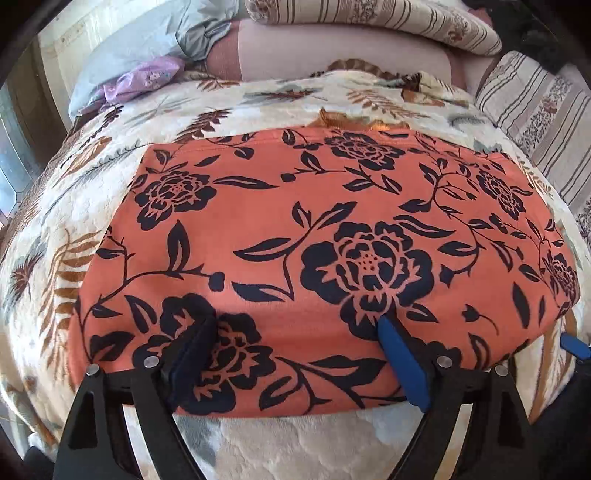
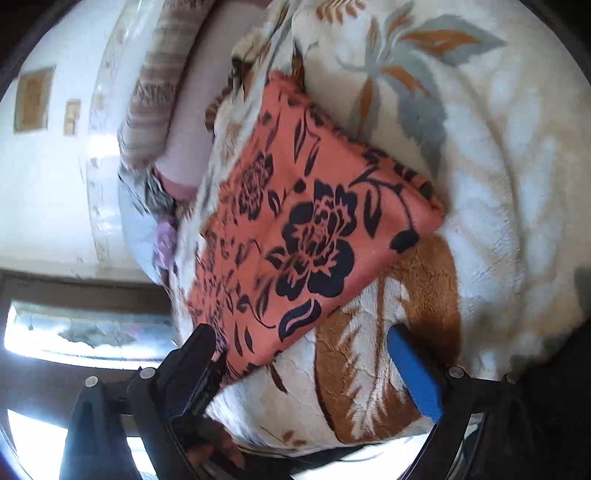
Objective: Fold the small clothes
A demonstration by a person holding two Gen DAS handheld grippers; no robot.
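Orange cloth printed with dark navy flowers, the folded garment (image 1: 314,236), lies flat on a cream plush blanket (image 1: 288,446) with brown and grey leaf motifs, covering a bed. Left tongs (image 1: 293,345) hang over the garment's near edge, spread wide, nothing pinched; both fingertips sit above the fabric, one black, one blue. Right tongs (image 2: 304,363), seen rolled and blurred, are also spread, with no cloth gripped; the black finger overlaps the garment's near corner, the blue finger (image 2: 415,373) stands beside it over bare blanket. Beyond the garment's far edge: pink bolster (image 1: 332,48), striped floral bedding (image 1: 369,18), pale blue pillow (image 1: 147,40), and lilac cloth (image 1: 144,79) just beside the pillow.
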